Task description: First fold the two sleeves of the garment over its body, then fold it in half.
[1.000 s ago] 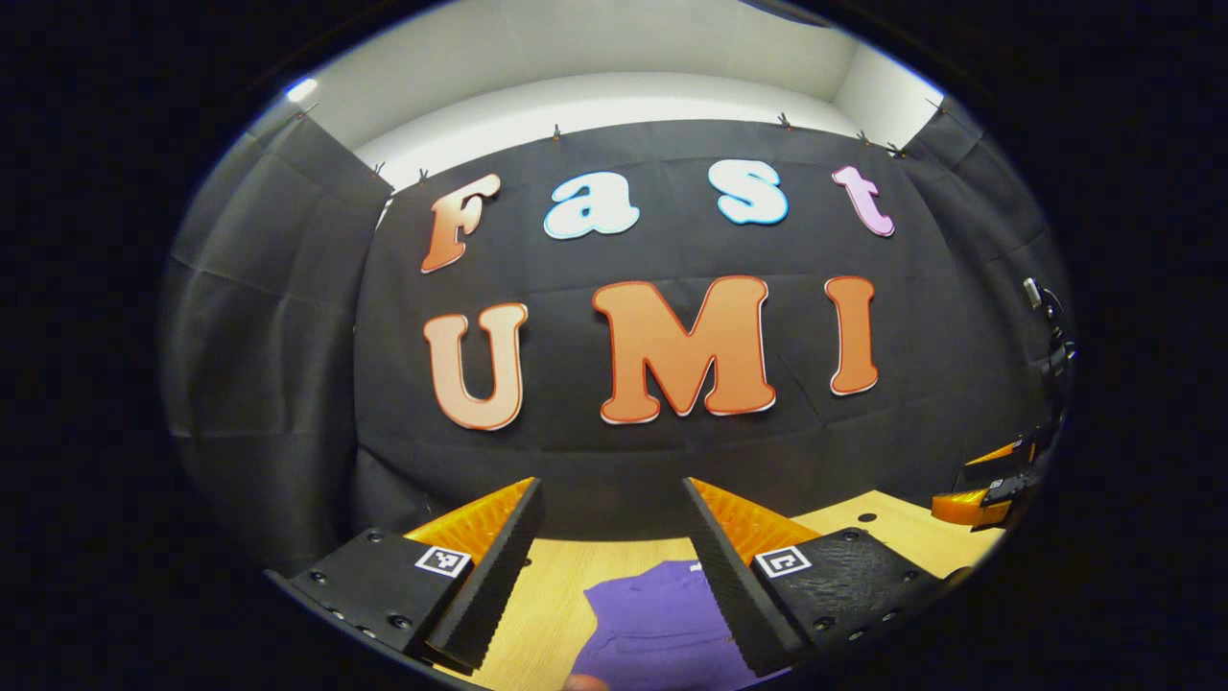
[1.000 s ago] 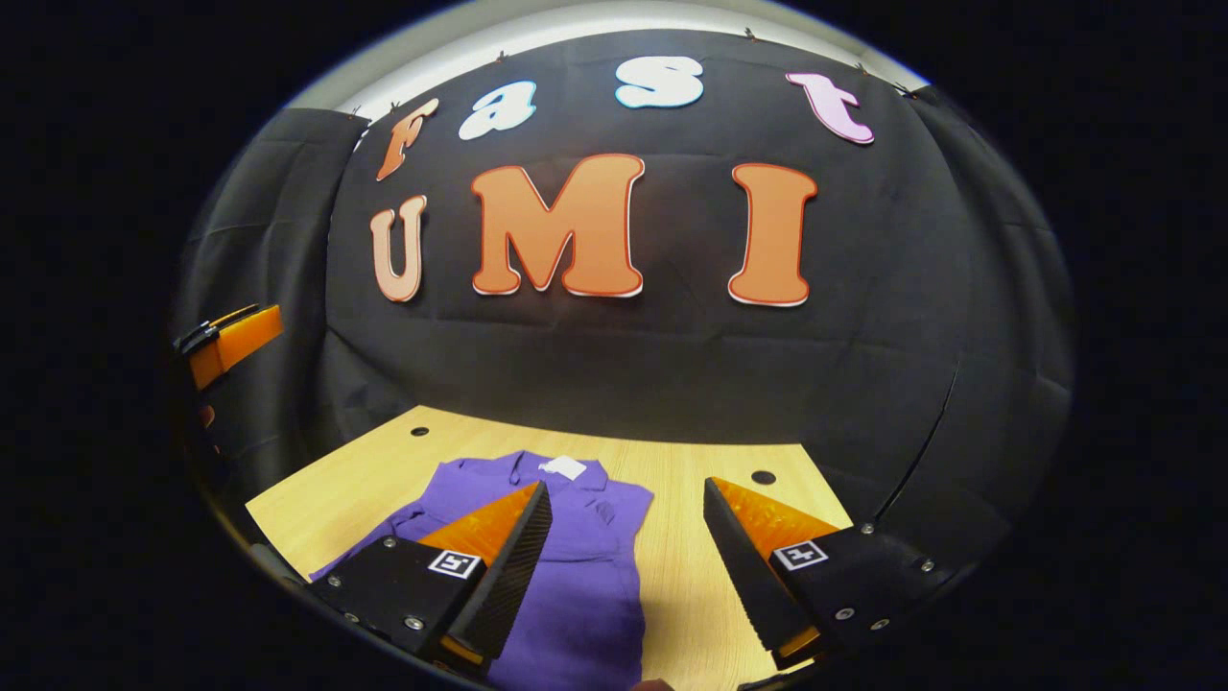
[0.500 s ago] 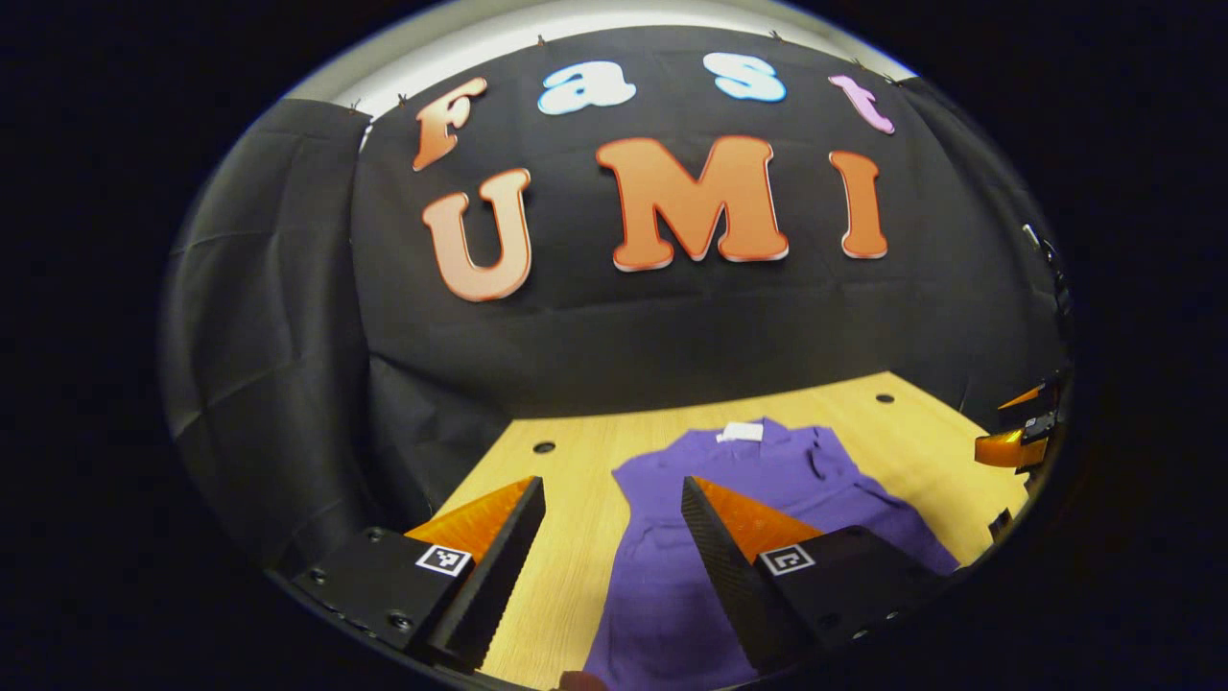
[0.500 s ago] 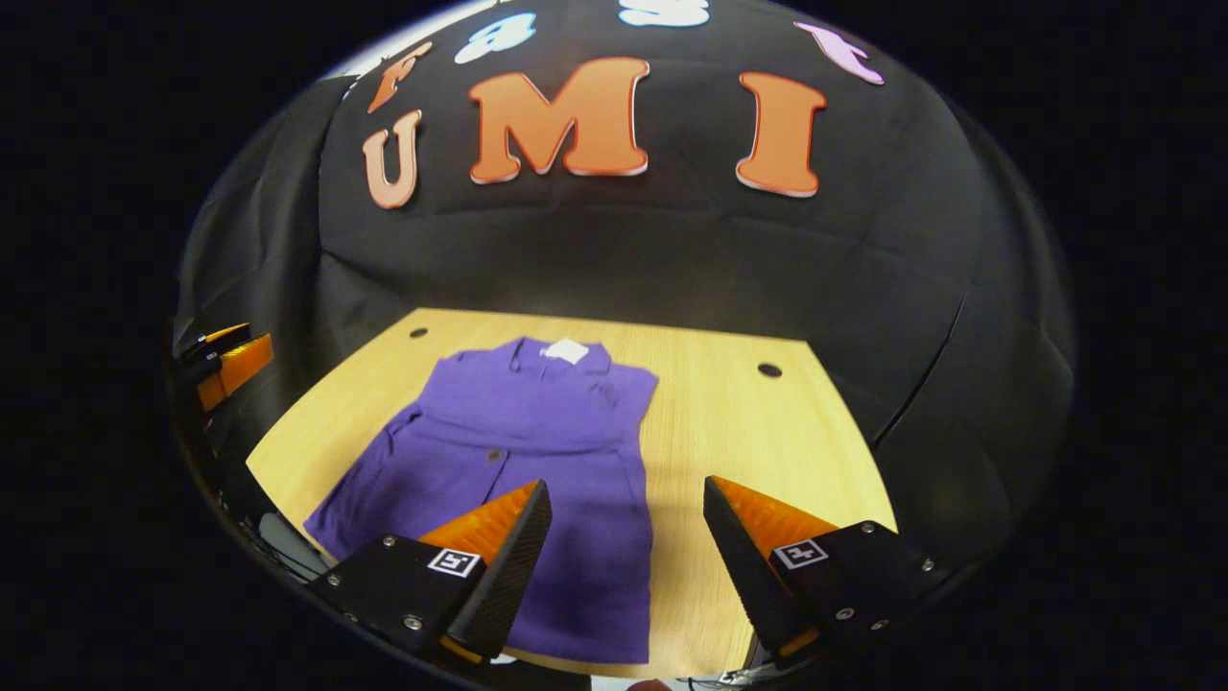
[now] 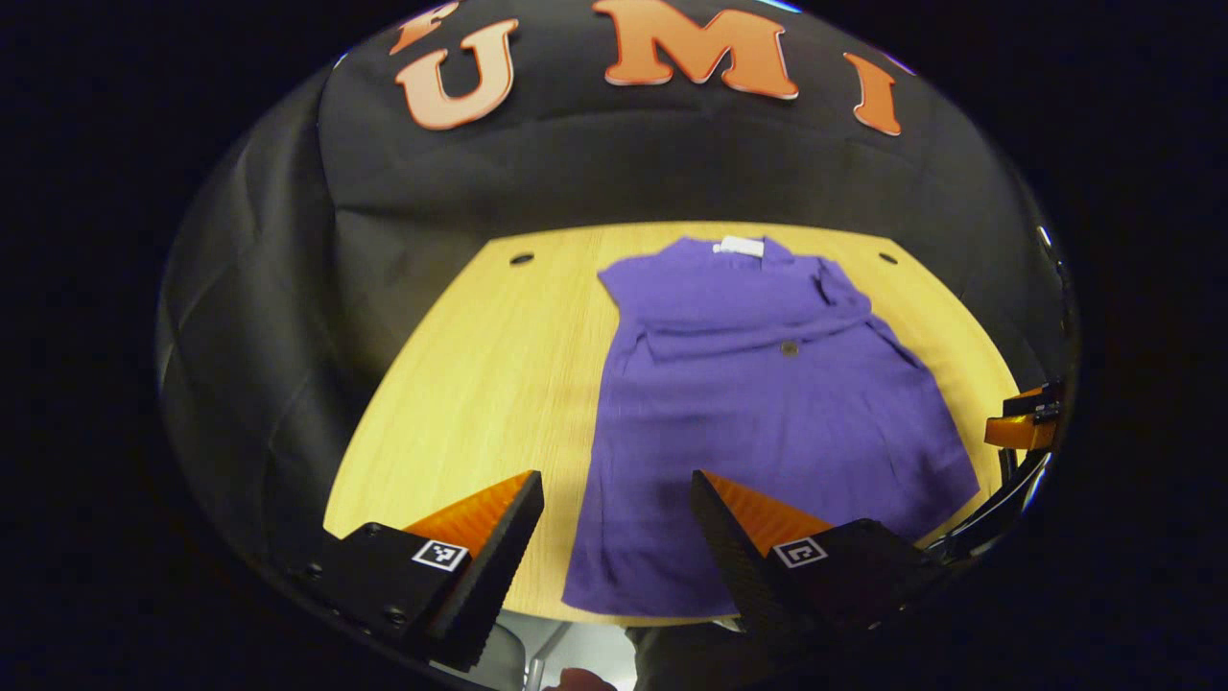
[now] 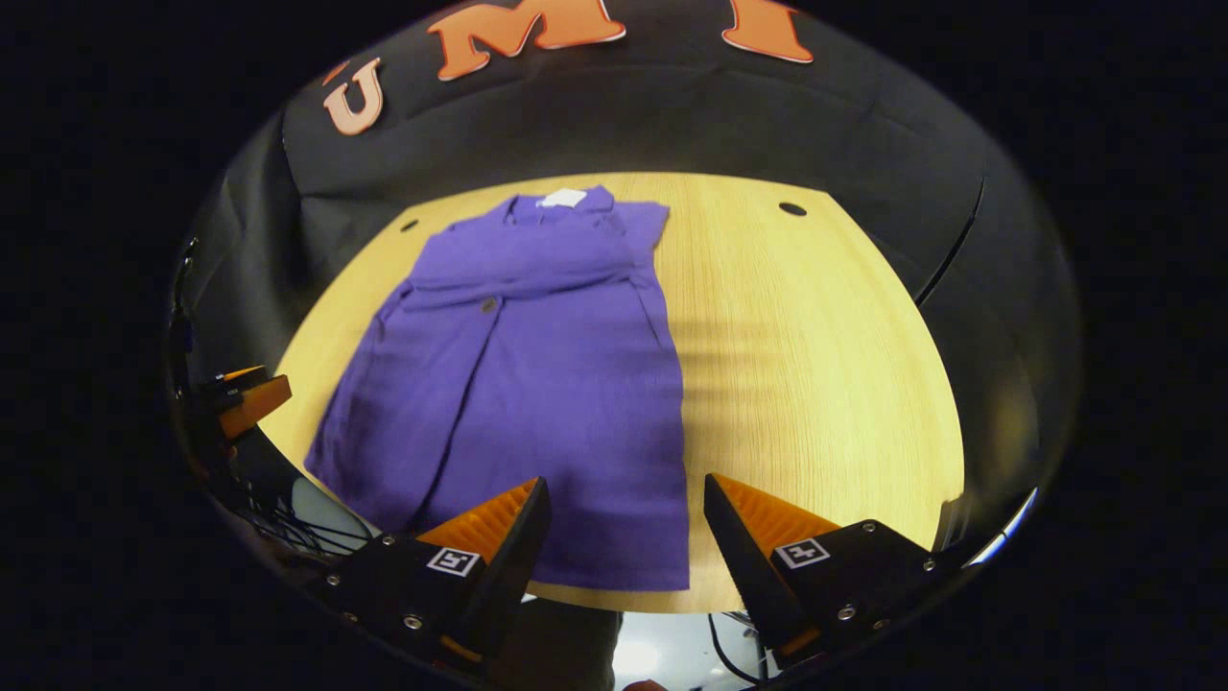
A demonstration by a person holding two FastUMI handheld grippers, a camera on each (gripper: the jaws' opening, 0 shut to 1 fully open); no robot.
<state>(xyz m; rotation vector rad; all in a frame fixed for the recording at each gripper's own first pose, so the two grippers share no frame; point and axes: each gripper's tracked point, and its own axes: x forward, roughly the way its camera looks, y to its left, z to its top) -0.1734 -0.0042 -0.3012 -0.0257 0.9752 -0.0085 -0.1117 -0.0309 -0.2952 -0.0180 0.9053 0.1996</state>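
Two grippers hover above the near edge of the pale wooden table [image 6: 815,384], both with fingers spread apart and holding nothing. The purple short-sleeved garment with a white neck label [image 6: 537,384] lies flat on the table, its long axis running away from the tools, collar at the far end and hem at the near edge. The left gripper [image 5: 614,537] stands over the hem's left corner, the right gripper [image 6: 624,537] over its right corner, so each is near its own side. The sleeves appear already folded in: a band of cloth crosses the chest, with a small button [image 5: 790,348] on it. I judge that the fold in half comes next, hem toward collar.
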